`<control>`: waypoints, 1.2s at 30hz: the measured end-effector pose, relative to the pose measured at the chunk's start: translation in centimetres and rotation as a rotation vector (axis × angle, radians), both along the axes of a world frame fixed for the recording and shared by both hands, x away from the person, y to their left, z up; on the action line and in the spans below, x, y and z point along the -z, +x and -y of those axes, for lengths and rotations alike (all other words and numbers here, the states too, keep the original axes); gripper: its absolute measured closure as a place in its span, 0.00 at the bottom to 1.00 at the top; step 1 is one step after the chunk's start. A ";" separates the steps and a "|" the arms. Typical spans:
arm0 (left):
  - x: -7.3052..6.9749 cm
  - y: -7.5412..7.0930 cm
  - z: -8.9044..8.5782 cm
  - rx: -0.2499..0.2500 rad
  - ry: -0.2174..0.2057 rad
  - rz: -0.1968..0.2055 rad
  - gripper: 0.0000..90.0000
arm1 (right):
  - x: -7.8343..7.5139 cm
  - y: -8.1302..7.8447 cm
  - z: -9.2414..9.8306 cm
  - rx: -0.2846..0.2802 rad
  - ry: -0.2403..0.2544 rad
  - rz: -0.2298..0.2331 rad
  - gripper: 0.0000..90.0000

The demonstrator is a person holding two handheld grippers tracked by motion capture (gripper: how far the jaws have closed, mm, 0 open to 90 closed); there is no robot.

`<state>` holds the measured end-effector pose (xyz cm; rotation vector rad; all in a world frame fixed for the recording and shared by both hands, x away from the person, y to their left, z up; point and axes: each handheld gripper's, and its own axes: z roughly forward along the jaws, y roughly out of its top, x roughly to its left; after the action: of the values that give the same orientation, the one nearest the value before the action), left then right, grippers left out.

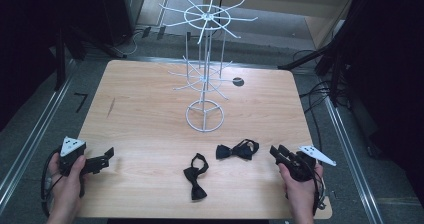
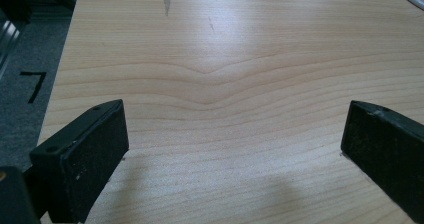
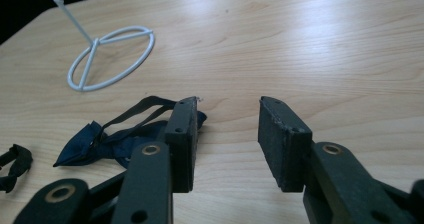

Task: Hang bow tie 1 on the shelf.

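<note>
High view puts the right gripper (image 1: 278, 152) at four o'clock on the pale wood-grain table (image 1: 150, 109), jaws parted around nothing, just beside a dark bow tie (image 1: 237, 150) whose near end its left jaw hides in the right gripper view. A second bow tie (image 1: 195, 175) lies at six. The left gripper (image 1: 106, 156), at eight, gapes over bare wood. A white wire rack (image 1: 204, 59) stands at twelve.

Light wood table (image 1: 150, 109): white wire rack (image 1: 204, 115) mid-back; two black bow ties (image 1: 237, 149) (image 1: 195, 175) near front edge.
</note>
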<state>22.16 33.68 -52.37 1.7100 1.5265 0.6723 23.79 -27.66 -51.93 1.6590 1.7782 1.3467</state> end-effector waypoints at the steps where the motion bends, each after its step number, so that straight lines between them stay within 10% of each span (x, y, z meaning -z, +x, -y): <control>1: 0.0 0.0 0.0 0.000 0.000 -0.001 0.00 | 0.1 0.2 -0.4 -0.010 -0.005 -0.003 0.70; 18: 0.0 0.0 0.0 0.001 -0.001 -0.001 0.00 | 1.8 3.0 -4.2 -0.022 -0.125 -0.081 0.68; 36: 0.0 0.0 0.1 -0.001 0.014 -0.004 0.00 | 2.7 3.1 -4.5 -0.058 -0.169 -0.134 0.90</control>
<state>22.18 33.58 -52.36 1.7220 1.5283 0.6816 26.88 -23.14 -54.63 1.6514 1.9701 1.0969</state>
